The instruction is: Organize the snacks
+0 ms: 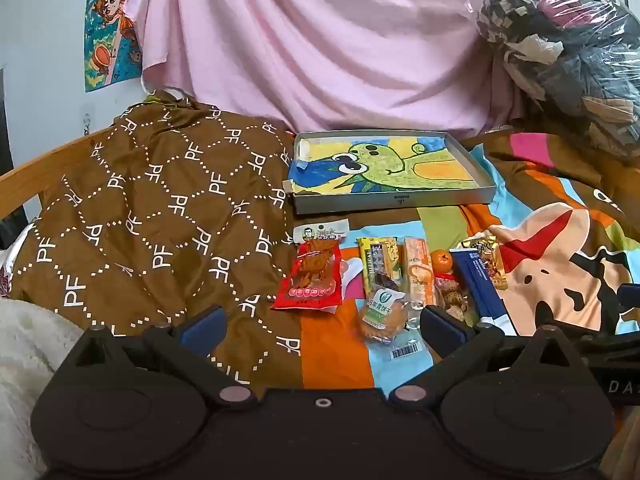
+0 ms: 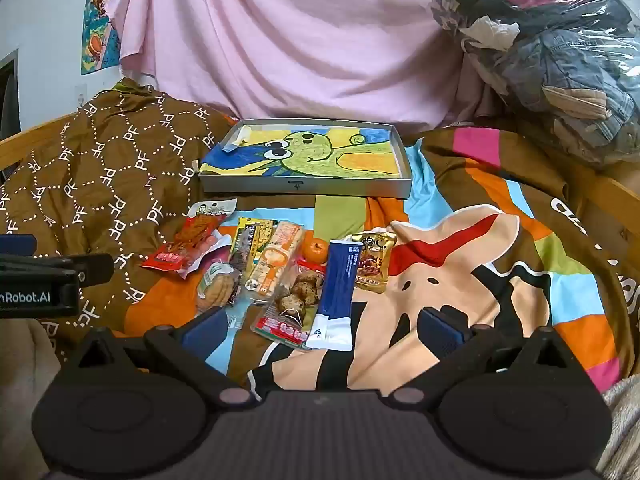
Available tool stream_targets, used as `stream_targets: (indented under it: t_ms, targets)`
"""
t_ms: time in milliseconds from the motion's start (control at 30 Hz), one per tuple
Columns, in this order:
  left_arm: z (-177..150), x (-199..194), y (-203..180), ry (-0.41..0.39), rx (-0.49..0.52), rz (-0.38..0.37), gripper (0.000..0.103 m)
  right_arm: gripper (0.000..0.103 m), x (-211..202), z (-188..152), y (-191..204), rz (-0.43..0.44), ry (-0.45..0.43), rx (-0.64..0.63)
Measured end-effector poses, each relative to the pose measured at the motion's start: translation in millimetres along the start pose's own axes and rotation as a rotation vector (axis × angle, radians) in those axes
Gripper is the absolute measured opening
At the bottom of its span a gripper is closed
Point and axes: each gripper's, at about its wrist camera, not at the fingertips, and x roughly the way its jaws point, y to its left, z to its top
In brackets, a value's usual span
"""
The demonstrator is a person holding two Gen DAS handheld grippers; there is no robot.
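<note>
Colourful bedspread (image 2: 500, 264), snack packets (image 2: 276, 276), grey tray (image 2: 308, 190)

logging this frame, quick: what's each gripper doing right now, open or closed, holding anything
Left gripper: open, holding nothing, above the snacks.
Right gripper: open, holding nothing, above the bedspread.

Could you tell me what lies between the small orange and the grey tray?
Only bare bedspread separates the orange from the tray, clearest in the right wrist view.

Soft even daylight, sharp centre, fisheye-bent edges.
</note>
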Motion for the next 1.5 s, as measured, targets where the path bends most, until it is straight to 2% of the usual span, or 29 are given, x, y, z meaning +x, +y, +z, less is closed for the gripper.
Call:
stream_targets:
  t_ms: [1500]
  targets:
    - [-2.2, 0.8, -0.4, 0.006, -0.002, -0.010, 0.102, 0.103, 1.9, 0.5, 0.0, -0.003, 0.020, 0.000]
